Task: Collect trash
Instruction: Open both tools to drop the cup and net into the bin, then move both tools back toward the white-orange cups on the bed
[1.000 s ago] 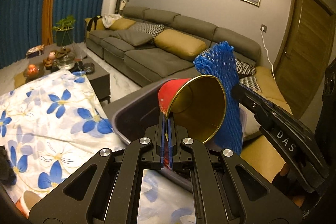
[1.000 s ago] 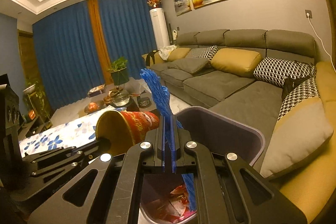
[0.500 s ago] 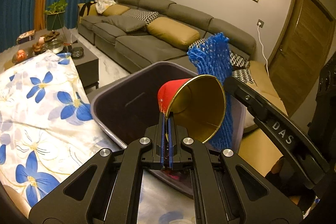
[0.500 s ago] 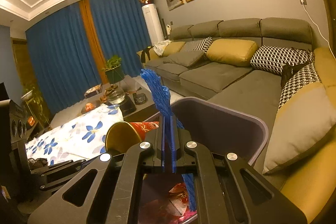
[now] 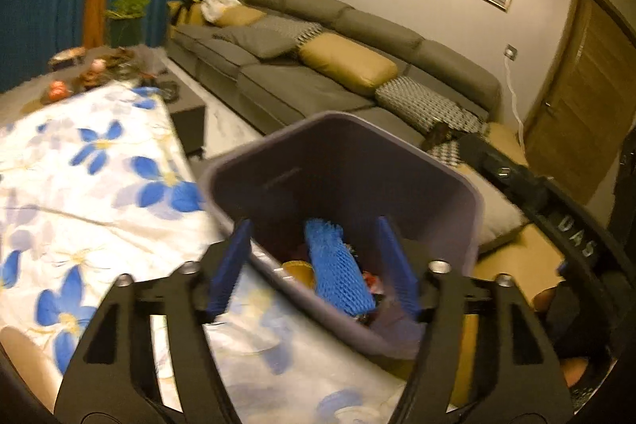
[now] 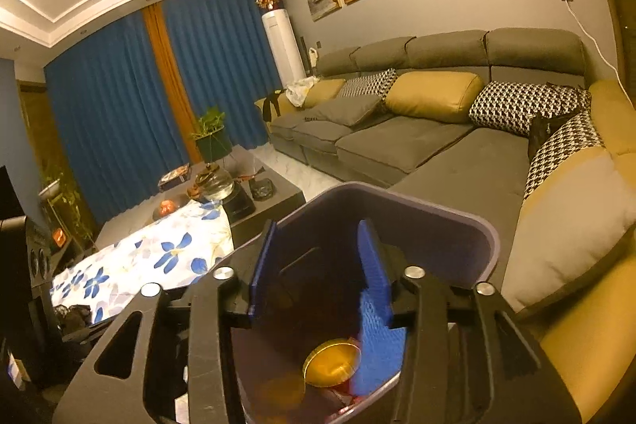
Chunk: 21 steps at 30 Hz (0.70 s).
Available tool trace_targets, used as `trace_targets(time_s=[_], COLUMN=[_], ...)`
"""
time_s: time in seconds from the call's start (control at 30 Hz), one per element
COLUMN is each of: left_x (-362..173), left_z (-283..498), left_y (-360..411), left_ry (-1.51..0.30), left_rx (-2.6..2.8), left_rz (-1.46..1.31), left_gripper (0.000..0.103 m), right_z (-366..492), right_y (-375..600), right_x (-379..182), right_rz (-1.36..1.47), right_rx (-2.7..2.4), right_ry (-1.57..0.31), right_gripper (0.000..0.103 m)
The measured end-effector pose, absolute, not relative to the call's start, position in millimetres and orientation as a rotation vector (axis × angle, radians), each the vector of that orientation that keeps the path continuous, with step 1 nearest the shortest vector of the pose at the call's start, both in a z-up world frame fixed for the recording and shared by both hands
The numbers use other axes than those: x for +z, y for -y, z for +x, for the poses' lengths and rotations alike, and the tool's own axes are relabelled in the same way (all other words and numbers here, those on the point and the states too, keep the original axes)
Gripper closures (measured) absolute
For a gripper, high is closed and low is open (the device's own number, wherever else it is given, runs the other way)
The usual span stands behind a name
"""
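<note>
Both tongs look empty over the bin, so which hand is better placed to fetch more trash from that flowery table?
Left, probably. The left tongs are open over the bin with the flowery table right beside them. The right tongs are open too, but the table lies farther off on their left.

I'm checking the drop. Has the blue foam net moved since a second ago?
Yes. The blue foam net was clamped upright above the bin's rim; now it lies down inside the bin beside the gold-lined cup, with the right gripper open.
</note>
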<state>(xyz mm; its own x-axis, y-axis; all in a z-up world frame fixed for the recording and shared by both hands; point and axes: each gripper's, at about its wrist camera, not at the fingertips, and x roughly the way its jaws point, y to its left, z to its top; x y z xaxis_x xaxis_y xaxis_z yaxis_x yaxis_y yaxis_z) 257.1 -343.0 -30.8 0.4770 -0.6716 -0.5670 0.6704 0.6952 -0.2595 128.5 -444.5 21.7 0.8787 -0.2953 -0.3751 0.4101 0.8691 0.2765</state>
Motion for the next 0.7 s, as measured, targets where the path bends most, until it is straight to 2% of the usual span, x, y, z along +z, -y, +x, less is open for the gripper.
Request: trace_targets(time_s=[0.03,0.07,0.13,0.23,0.43,0.5,0.7], left_x=[-29,-27,-23,-16,-3,0,4], left_z=[255,252,247,232,204,196,172], left_y=[335,328,315,284,217,193,115], left_ry=[-0.679,-0.665,-0.647,-0.601,-0.553,-0.542,-0.501], left_rx=[-0.794,-0.772,-0.727,-0.646,-0.504,-0.463,-0.288], left_rz=[-0.003,-0.006,-0.007,-0.002,-0.028,-0.043,-0.04], left_gripper=[0.023,0.019,0.017,0.013,0.008,0.008,0.007], right_z=[126,121,112,100,86,85,93], right_y=[442,440,433,418,386,372,302], right_x=[23,26,29,32,32,31,25], right_rz=[0.357,0.356,0.349,0.323,0.311,0.306,0.229], right_rx=[-0.381,-0.387,-0.394,-0.395,-0.332,-0.298,-0.141], right_ry=[-0.322,-0.309,-0.285,-0.267,-0.286,-0.295,-0.337], right_gripper=[0.044,0.04,0.028,0.016,0.012,0.008,0.006])
